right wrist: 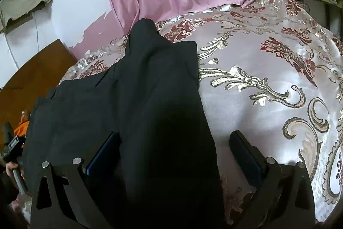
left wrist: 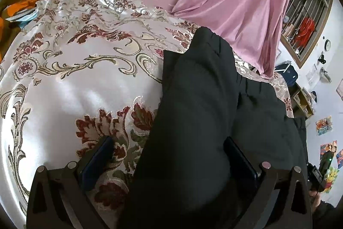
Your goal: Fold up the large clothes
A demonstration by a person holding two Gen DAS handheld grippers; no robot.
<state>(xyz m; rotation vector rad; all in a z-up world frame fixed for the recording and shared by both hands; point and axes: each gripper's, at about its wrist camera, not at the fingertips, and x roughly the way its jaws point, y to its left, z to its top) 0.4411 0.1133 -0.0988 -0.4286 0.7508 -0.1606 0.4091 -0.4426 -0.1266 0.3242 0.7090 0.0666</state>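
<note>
A large black garment (left wrist: pixel 199 100) lies on a shiny floral bedspread (left wrist: pixel 70 83), partly folded over itself, with a gathered band at its far end. My left gripper (left wrist: pixel 169 156) is open just above the garment's near left edge; the cloth runs between its wide-apart fingers (left wrist: pixel 96 162). In the right wrist view the same black garment (right wrist: pixel 150 89) stretches away from me. My right gripper (right wrist: pixel 173 153) is open over the garment's near right edge, one finger over the cloth and the other finger (right wrist: pixel 246 156) over the bedspread (right wrist: pixel 268 70). Neither gripper pinches the fabric.
A pink curtain (left wrist: pixel 246 3) hangs down onto the bed's far side. A wooden headboard (right wrist: pixel 32 74) and orange cloth (left wrist: pixel 19 8) lie at one end. Shelves (left wrist: pixel 302 100) and a barred window (left wrist: pixel 304 25) stand beyond. A person's hand (right wrist: pixel 10 166) shows at the edge.
</note>
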